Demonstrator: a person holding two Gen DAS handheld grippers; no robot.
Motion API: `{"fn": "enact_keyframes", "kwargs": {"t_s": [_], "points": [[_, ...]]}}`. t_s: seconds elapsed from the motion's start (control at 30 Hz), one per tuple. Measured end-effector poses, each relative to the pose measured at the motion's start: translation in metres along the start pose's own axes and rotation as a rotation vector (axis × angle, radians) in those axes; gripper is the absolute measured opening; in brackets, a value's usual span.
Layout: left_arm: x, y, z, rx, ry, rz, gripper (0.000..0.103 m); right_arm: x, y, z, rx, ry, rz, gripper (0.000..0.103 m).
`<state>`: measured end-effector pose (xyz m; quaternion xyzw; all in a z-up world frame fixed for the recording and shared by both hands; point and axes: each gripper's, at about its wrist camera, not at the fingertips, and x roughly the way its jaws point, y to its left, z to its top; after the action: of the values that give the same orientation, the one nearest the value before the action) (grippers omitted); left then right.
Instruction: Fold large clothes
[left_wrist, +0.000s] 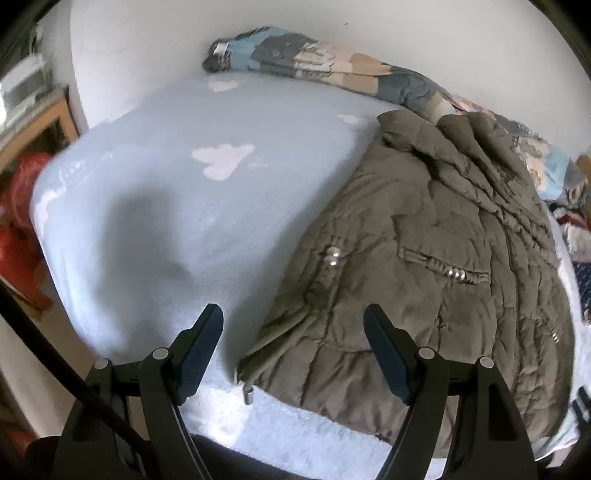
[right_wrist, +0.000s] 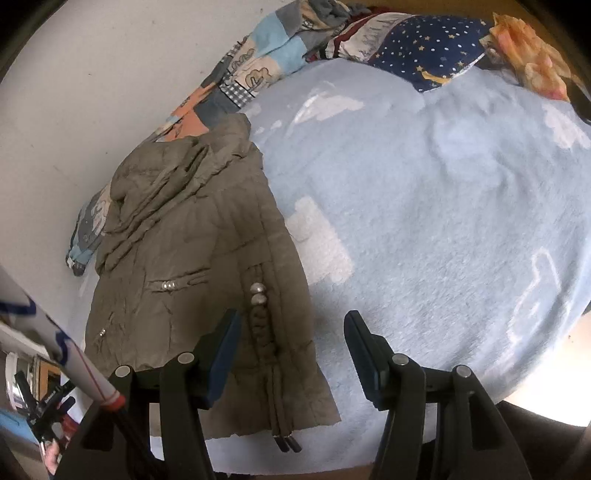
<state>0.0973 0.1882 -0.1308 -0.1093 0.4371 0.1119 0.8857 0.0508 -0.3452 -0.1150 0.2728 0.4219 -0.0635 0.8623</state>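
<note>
your left claw (left_wrist: 293, 354) is spread and grips nothing, poised above the jacket's hem. your right claw (right_wrist: 291, 354) is likewise spread and empty. the olive quilted jacket (left_wrist: 424, 258) lies flat on the pale blue bed (left_wrist: 166, 206), beside the patterned blanket (left_wrist: 314, 62) along the wall.

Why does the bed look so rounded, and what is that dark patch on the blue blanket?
Both wrist views use fisheye lenses, which bend the blanket into a dome. In the left wrist view the dark patch is a soft shadow; the left edge is blurred. In the right wrist view, glare whitens the lower right corner.
</note>
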Motion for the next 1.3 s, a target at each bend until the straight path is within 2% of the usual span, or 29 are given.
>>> {"fn": "enact_keyframes", "kwargs": {"t_s": [0.13, 0.23, 0.33, 0.47, 0.7, 1.3], "points": [[-0.005, -0.037, -0.007, 0.169, -0.080, 0.078, 0.078, -0.002, 0.036, -0.006, -0.171, -0.046, -0.031, 0.063], [-0.011, -0.060, -0.014, 0.279, -0.140, 0.107, 0.078, -0.001, 0.068, -0.018, -0.314, -0.072, -0.025, 0.063], [-0.017, -0.080, -0.024, 0.383, -0.198, 0.133, 0.078, 0.008, 0.091, -0.034, -0.420, -0.043, -0.003, 0.063], [-0.023, -0.095, -0.031, 0.452, -0.231, 0.129, 0.078, 0.024, 0.105, -0.051, -0.499, 0.015, -0.008, 0.063], [-0.029, -0.108, -0.038, 0.508, -0.269, 0.134, 0.078, 0.031, 0.100, -0.052, -0.495, 0.033, -0.021, 0.064], [-0.032, -0.111, -0.041, 0.515, -0.273, 0.141, 0.078, 0.030, 0.100, -0.053, -0.485, 0.032, -0.026, 0.066]]}}
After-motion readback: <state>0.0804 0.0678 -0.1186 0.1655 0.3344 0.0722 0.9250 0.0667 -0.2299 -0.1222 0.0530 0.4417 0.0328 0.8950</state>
